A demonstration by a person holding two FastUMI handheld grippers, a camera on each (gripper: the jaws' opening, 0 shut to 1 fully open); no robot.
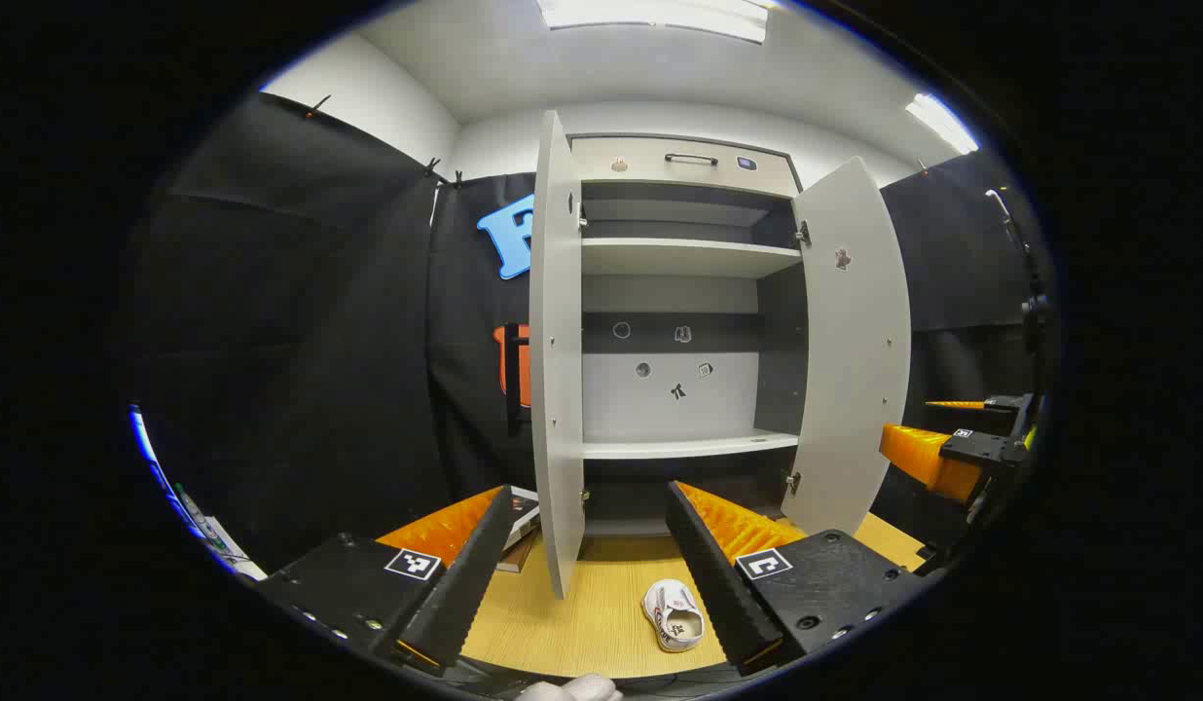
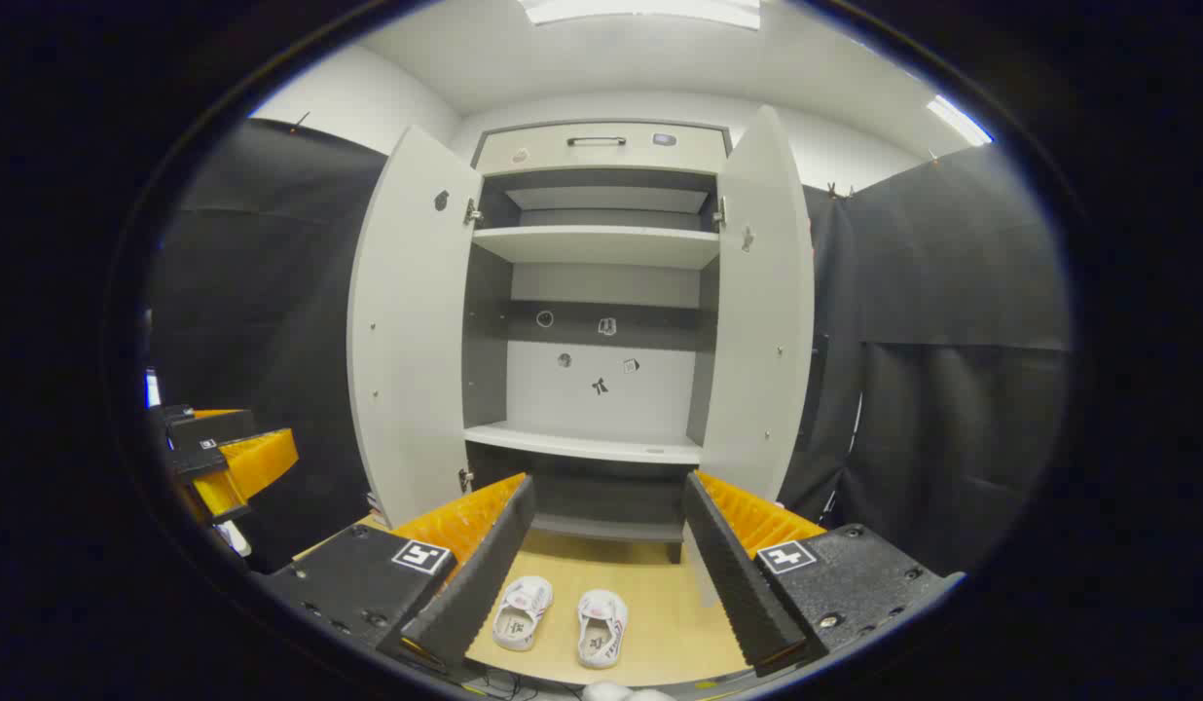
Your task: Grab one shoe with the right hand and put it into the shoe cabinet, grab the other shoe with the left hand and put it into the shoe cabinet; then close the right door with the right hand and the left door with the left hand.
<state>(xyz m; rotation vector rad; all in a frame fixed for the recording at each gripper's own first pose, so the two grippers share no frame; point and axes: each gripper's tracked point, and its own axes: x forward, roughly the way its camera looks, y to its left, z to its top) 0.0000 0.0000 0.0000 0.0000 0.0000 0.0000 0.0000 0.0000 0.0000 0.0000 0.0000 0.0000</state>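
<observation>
The shoe cabinet [image 1: 684,258] [image 2: 601,243] stands ahead with both doors swung open: left door [image 1: 557,370] [image 2: 407,331], right door [image 1: 847,350] [image 2: 763,302]. Its shelves [image 2: 587,443] are bare. Two white shoes [image 2: 522,611] [image 2: 601,628] lie side by side on the wooden surface in front of the cabinet; one shoe [image 1: 674,613] lies low in the left gripper view. My left gripper [image 1: 590,501] [image 2: 236,438] is open and holds nothing. My right gripper [image 2: 609,484] [image 1: 928,428] is open too, above and behind the shoes.
The light wooden surface [image 1: 601,594] [image 2: 660,604] runs up to the cabinet's foot. A stack of flat items [image 1: 522,531] lies beside the left door. Black cloth walls close in on both sides. A white-gloved hand [image 1: 572,689] peeks in at the bottom.
</observation>
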